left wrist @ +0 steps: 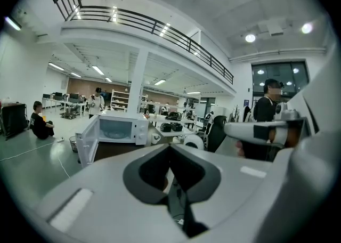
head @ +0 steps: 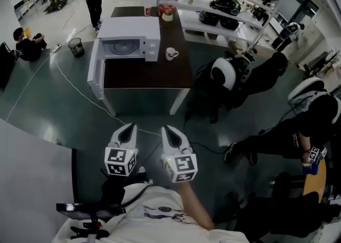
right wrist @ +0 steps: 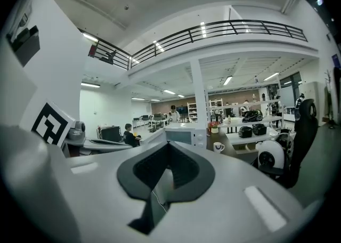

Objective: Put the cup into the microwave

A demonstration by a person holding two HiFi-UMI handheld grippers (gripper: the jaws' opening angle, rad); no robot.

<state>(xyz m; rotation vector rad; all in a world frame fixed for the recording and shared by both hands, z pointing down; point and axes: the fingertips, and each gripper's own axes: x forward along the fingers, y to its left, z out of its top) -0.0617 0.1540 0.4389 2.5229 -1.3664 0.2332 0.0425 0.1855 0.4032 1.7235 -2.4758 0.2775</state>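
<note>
A white microwave (head: 129,43) stands on a dark table (head: 160,74) ahead, its door (head: 96,70) swung open to the left. The white cup (head: 171,53) sits on the table just right of the microwave. Both grippers hang low over the floor, well short of the table. My left gripper (head: 130,127) and right gripper (head: 165,129) are side by side, each shut with nothing between the jaws. The left gripper view shows the left gripper (left wrist: 170,145), the microwave (left wrist: 120,129) and the cup (left wrist: 155,138) far off. In the right gripper view the right gripper (right wrist: 169,144) points toward the cup (right wrist: 218,146).
A cable (head: 74,84) runs across the green floor toward the table. A white-backed chair (head: 224,73) and a seated person in black (head: 298,132) are to the right. Shelves (head: 224,2) with appliances stand behind the table. A bin (head: 76,47) sits far left.
</note>
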